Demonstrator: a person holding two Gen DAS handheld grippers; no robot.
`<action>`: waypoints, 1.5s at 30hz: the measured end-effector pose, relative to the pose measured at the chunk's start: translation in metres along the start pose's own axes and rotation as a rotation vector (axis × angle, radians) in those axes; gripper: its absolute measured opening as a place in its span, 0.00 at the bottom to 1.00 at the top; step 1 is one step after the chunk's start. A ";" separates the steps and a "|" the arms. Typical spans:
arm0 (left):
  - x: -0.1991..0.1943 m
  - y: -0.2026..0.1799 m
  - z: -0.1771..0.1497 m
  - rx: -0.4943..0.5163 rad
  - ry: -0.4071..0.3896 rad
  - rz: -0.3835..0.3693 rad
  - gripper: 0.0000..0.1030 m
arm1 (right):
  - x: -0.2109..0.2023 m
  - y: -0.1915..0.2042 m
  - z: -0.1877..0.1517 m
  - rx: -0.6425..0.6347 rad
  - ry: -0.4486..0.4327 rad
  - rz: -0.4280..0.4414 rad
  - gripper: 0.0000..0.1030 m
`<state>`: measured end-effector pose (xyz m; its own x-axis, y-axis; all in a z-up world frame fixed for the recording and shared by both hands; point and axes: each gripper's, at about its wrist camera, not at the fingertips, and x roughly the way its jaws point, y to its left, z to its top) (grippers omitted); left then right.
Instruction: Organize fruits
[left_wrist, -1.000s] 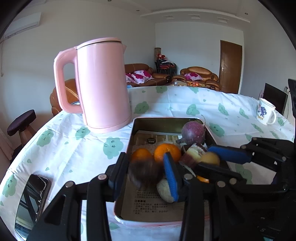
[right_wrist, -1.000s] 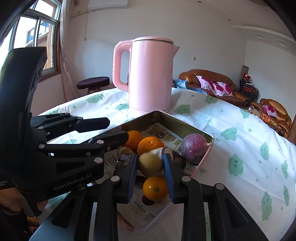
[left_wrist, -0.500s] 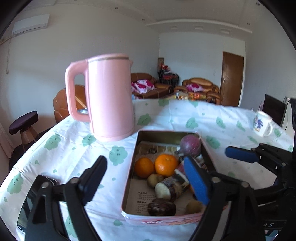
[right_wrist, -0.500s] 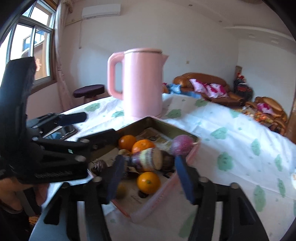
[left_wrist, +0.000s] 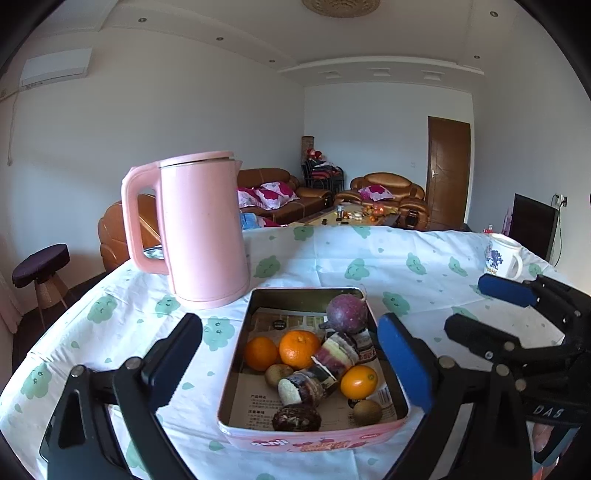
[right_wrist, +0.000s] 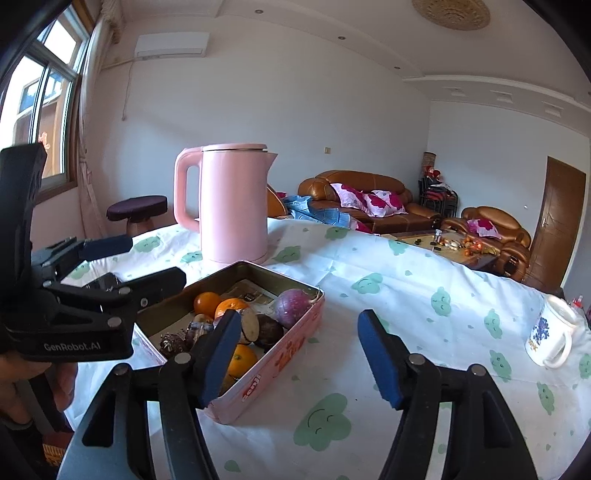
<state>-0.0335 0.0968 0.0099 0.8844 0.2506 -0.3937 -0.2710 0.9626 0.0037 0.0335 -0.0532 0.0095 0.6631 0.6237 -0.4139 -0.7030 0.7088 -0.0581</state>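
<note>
A pink tin tray (left_wrist: 314, 435) on the table holds several fruits: oranges (left_wrist: 298, 348), a purple passion fruit (left_wrist: 346, 317), kiwis (left_wrist: 366, 411), a dark fruit (left_wrist: 296, 418) and cut pieces. My left gripper (left_wrist: 288, 363) is open and empty, raised above the tray's near end. My right gripper (right_wrist: 299, 360) is open and empty, to the right of the tray (right_wrist: 280, 358). The right gripper also shows in the left wrist view (left_wrist: 491, 310), and the left gripper shows in the right wrist view (right_wrist: 144, 262).
A tall pink kettle (left_wrist: 201, 229) stands just behind the tray's left corner. A white mug (right_wrist: 550, 338) stands at the right of the table. A phone (left_wrist: 48, 446) lies at the near left. The tablecloth (right_wrist: 406, 295) is white with green clouds.
Both grippers have opened, let go of the fruits they held over the tray, and pulled back and up. The dark fruit and pale fruit now lie in the tray.
</note>
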 end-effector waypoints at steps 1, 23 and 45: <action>0.000 -0.001 0.000 0.002 0.001 0.001 0.96 | -0.001 -0.001 0.000 0.005 -0.001 -0.003 0.67; 0.001 -0.013 -0.003 0.047 0.009 0.012 0.98 | -0.012 -0.010 -0.004 0.051 -0.025 -0.010 0.68; 0.001 -0.017 -0.003 0.055 0.012 0.025 1.00 | -0.019 -0.010 -0.003 0.055 -0.049 -0.017 0.68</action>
<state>-0.0293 0.0801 0.0070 0.8730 0.2734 -0.4039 -0.2709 0.9604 0.0644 0.0267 -0.0733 0.0153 0.6877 0.6259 -0.3679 -0.6771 0.7358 -0.0139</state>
